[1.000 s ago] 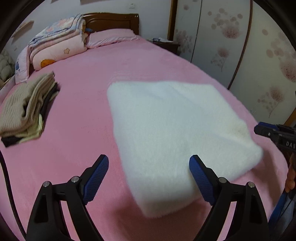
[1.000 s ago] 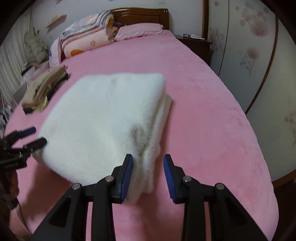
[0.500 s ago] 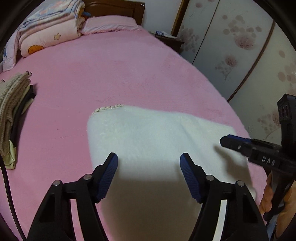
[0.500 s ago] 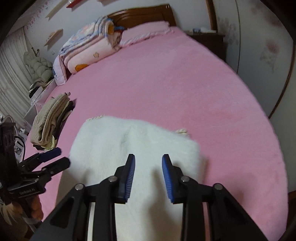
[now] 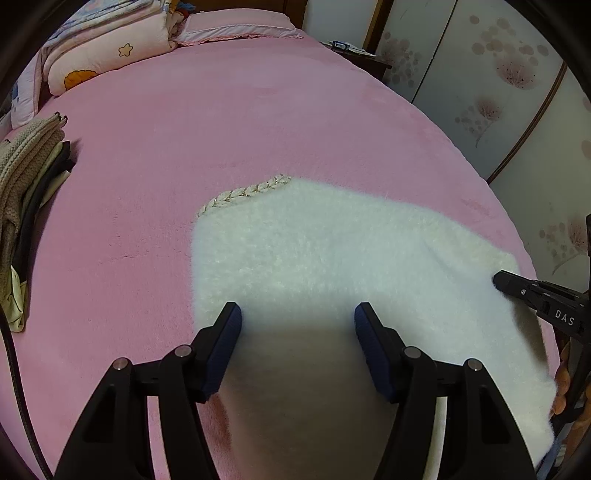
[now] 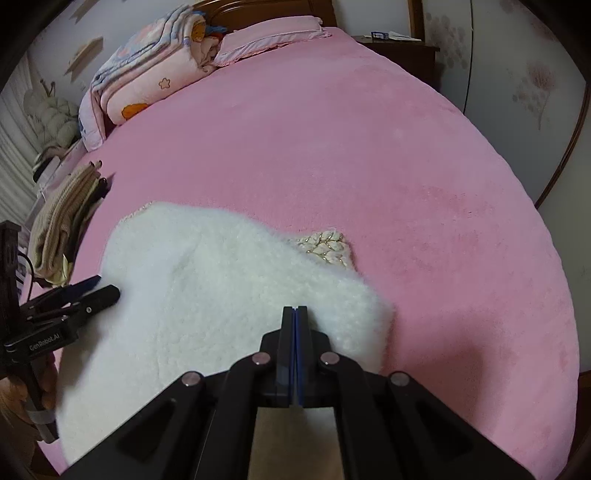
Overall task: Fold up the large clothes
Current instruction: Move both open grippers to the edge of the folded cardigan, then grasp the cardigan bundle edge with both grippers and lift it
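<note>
A white fluffy garment (image 5: pixel 332 258) lies folded on the pink bed (image 5: pixel 221 129), with a braided cream trim (image 5: pixel 243 194) at its far edge. It also shows in the right wrist view (image 6: pixel 221 295), trim (image 6: pixel 328 247) at its right. My left gripper (image 5: pixel 297 317) is open, its jaws spread over the garment's near part. My right gripper (image 6: pixel 294 314) is shut over the garment's right near corner; whether cloth is pinched is hidden. The right gripper shows at the right of the left wrist view (image 5: pixel 535 299), the left gripper at the left of the right wrist view (image 6: pixel 85 295).
A stack of folded beige and dark clothes (image 5: pixel 26 177) lies at the bed's left edge, also in the right wrist view (image 6: pixel 62 221). Folded pink quilts (image 6: pixel 147 77) and a pillow (image 5: pixel 236 27) are at the headboard. A nightstand (image 6: pixel 399 44) and wardrobe doors (image 5: pixel 498 92) stand to the right.
Both grippers have dropped lower and closer over the garment. The right gripper's jaws have closed from a narrow gap to fully shut. The garment's trim has come into view.
</note>
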